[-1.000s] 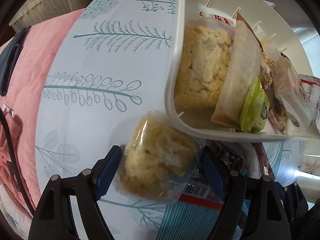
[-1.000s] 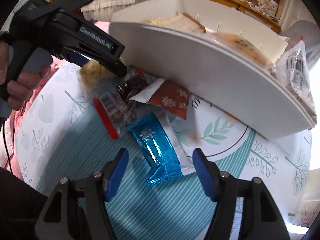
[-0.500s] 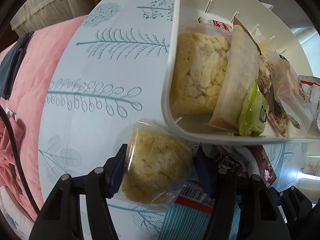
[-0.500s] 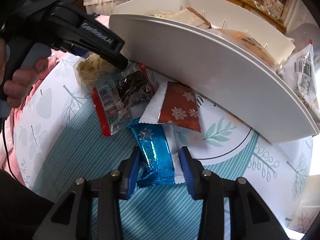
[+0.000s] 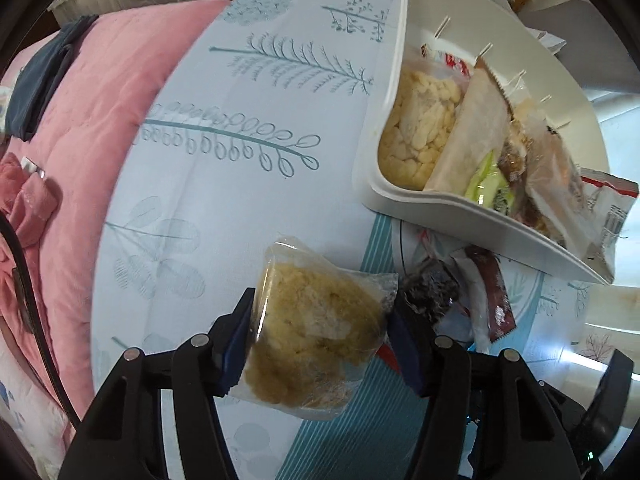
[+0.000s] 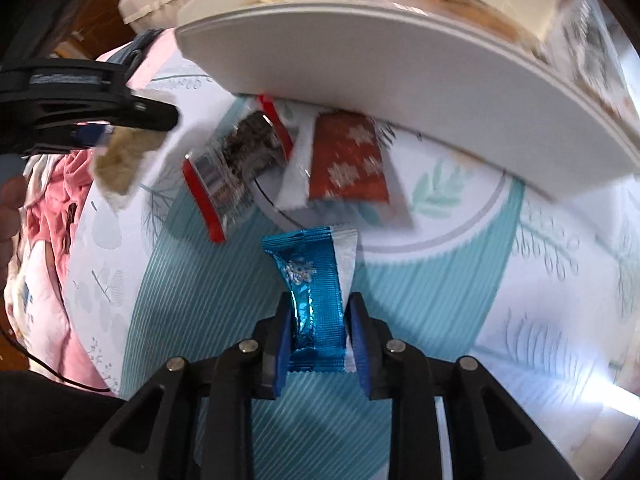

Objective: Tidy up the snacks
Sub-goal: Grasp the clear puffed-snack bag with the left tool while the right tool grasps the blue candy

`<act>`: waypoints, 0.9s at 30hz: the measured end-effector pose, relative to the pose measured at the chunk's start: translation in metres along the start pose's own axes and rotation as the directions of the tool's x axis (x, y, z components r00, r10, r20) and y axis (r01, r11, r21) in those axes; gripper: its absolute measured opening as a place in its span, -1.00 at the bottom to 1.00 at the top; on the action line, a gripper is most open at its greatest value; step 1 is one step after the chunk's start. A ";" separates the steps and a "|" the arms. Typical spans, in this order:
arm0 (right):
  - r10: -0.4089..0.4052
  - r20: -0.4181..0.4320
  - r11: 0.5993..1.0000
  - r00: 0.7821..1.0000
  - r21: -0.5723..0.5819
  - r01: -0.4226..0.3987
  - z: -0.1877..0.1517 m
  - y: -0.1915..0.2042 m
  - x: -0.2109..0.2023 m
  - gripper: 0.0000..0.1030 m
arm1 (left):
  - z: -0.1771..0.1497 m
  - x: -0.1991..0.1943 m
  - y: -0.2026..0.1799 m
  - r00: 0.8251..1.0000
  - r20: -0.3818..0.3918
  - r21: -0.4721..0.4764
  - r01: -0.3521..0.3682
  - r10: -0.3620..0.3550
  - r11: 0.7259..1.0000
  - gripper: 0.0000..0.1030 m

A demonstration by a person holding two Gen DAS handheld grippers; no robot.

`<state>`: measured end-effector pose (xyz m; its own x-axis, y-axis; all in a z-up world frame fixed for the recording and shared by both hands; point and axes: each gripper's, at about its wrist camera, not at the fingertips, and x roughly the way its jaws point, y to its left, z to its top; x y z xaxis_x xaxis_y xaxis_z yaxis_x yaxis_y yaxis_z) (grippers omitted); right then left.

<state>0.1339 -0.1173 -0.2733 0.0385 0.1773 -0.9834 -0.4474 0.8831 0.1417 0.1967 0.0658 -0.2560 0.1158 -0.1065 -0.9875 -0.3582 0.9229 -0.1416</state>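
My left gripper point(image 5: 320, 340) is shut on a clear bag of crumbly yellow pastry point(image 5: 316, 336) and holds it above the patterned tablecloth, left of the white bin point(image 5: 452, 208). The bin holds several snack packs, among them a bag of pale puffs point(image 5: 416, 136). My right gripper point(image 6: 318, 338) has its jaws closing on a blue foil snack bar point(image 6: 312, 280), and both pads press its sides. In the right wrist view the left gripper's fingers point(image 6: 132, 112) carry the pastry bag point(image 6: 120, 160) at the left.
A red snowflake packet point(image 6: 348, 164) and a clear pack with a red edge and dark contents point(image 6: 236, 164) lie on the cloth before the bin's wall point(image 6: 400, 52). A pink quilt point(image 5: 80, 128) lies left of the table edge. A hand point(image 6: 10, 208) shows at the far left.
The left gripper closed on the pastry bag and lifted it off the cloth. The right gripper closed around the blue bar, which now sits upright between its pads.
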 end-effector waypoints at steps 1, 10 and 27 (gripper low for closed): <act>0.000 -0.013 1.000 1.000 0.016 0.000 -0.001 -0.004 0.000 -0.48 | -0.001 -0.004 0.000 1.000 0.002 0.002 -0.001 0.001 1.000 0.17; 0.071 -0.084 0.982 0.994 0.178 -0.056 -0.021 -0.023 -0.038 -0.48 | -0.004 -0.065 -0.017 0.997 0.074 0.058 -0.002 -0.002 0.998 0.18; 0.099 0.209 0.974 0.973 0.181 -0.138 0.015 -0.046 -0.146 -0.48 | 0.014 -0.163 -0.083 0.968 0.226 0.193 0.069 -0.113 0.979 0.18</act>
<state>0.1620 -0.1775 -0.1349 0.1795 0.3510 -0.9190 -0.2796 0.9139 0.2944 0.2203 0.0117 -0.0827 0.3618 -0.1236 -0.9240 -0.1634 0.9674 -0.1934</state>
